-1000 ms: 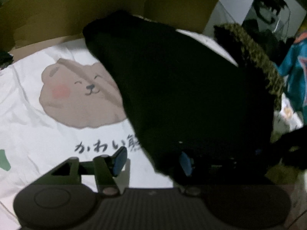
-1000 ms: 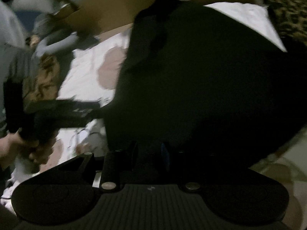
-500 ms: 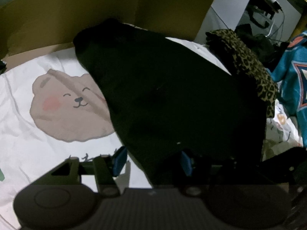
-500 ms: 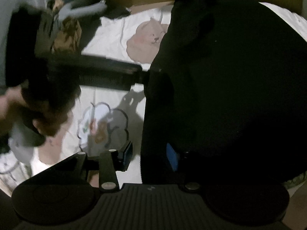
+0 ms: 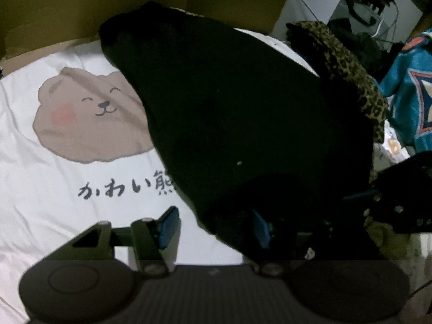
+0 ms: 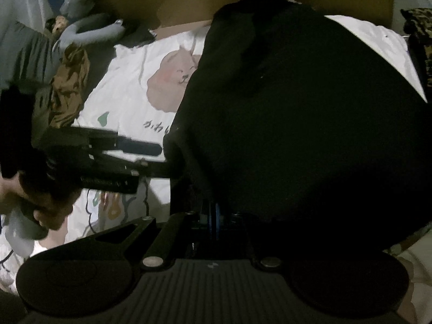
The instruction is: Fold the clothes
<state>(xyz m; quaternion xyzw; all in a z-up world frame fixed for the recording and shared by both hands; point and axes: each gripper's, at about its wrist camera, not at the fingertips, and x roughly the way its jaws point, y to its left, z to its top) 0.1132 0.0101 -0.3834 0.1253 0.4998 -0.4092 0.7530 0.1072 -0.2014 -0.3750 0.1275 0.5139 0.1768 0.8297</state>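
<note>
**A:** Where was the garment when you stopped there?

**B:** The big black cloth garment lay spread over the white bedsheet printed with a brown bear, its long axis running from the hem nearest me up and away to a bunched end by the brown cardboard sheet. It covered the right part of the sheet; the bear showed bare to its left.

**A:** And your two tools?

**B:** My right gripper had its blue pads pressed close together at the near edge of the cloth, with a fold of the black fabric seemingly pinched between them. My left gripper stood spread: one blue-padded finger was clear over the white sheet, the other sat against or under the lower left corner of the garment. It had nothing clamped.

**A:** Which hand was nearer the work?

**B:** Both were at the near hem, the left at the corner, the right just beside it further along the edge. In the right view my left tool reached in from the side and met the cloth's left border.

**A:** So the next move?

**B:** I judged the left had to close on that corner. Then both could carry the hem away along the long axis, toward the cardboard.
</note>
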